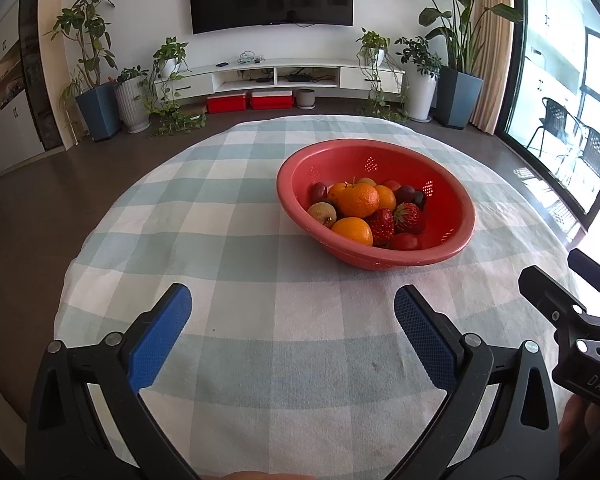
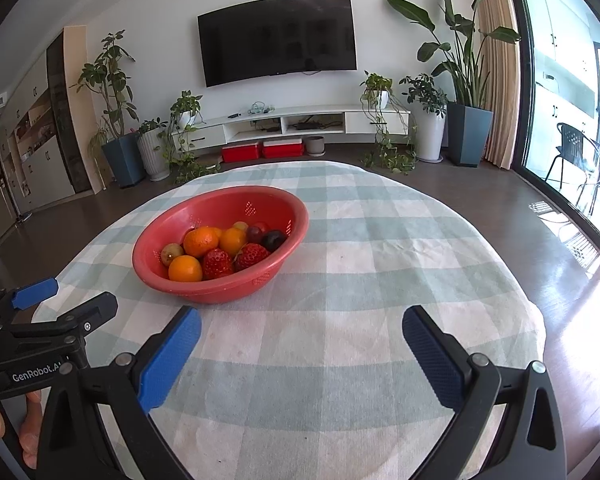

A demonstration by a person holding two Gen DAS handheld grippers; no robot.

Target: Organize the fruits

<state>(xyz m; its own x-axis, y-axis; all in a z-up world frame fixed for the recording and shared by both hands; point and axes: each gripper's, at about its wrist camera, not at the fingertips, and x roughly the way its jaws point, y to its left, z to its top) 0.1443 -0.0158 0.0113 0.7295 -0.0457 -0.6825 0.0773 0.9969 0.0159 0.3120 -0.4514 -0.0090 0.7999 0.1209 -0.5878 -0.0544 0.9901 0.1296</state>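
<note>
Mixed fruits, all heaped in one round red perforated plastic colander bowl [image 1: 376, 204]: three oranges [image 1: 358, 200], two strawberries [image 1: 408, 218], dark plums or grapes, pale longan-like pieces. Bowl stands on round worktop under pale green-and-white checked cloth [image 1: 260, 208]; no fruit lies outside it. Fits either fruits gathered or sorting pending. Left gripper [image 1: 292, 304] wide, holding nothing; right gripper [image 2: 300, 326] likewise, both near bowl. Legible: "GenRobot.AI", "DAS".

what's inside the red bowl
The red bowl holds oranges, two strawberries, a pale longan-like fruit and dark red fruits. Whatever lies under the pile is covered.
</note>
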